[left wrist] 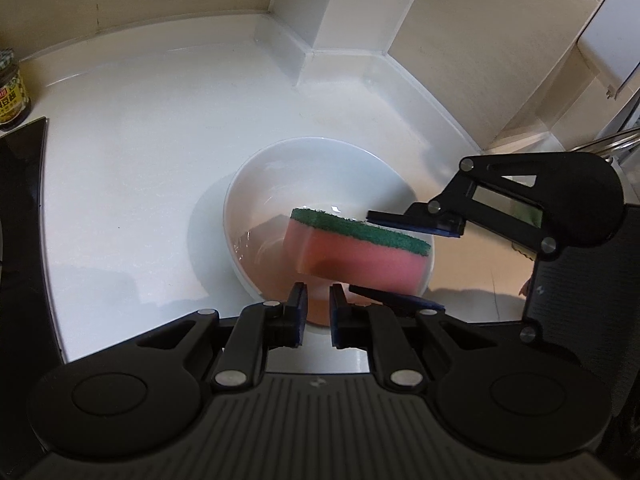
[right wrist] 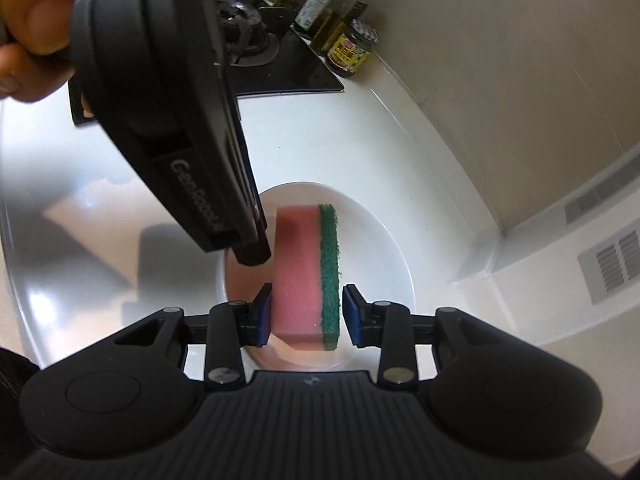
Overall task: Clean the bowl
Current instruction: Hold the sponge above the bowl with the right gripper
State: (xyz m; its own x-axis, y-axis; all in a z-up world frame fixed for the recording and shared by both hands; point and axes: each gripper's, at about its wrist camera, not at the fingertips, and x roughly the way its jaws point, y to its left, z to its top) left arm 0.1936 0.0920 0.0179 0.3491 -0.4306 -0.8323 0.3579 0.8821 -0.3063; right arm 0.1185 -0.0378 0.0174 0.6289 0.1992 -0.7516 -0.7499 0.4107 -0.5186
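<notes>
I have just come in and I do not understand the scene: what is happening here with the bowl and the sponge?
A person is cleaning a white bowl that stands on a white counter. The right gripper holds a pink sponge with a green scouring layer between its fingers, just above the bowl. The left gripper is nearly closed on the near rim of the bowl and seems to steady it. Some liquid lies in the bottom of the bowl. Whether the sponge touches the bowl is not clear.

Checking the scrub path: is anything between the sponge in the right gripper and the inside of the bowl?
Nothing visible. The pink sponge with green scouring pad hangs directly over the white ceramic bowl; the left gripper sits at the bowl's near rim, beside the path.
</notes>
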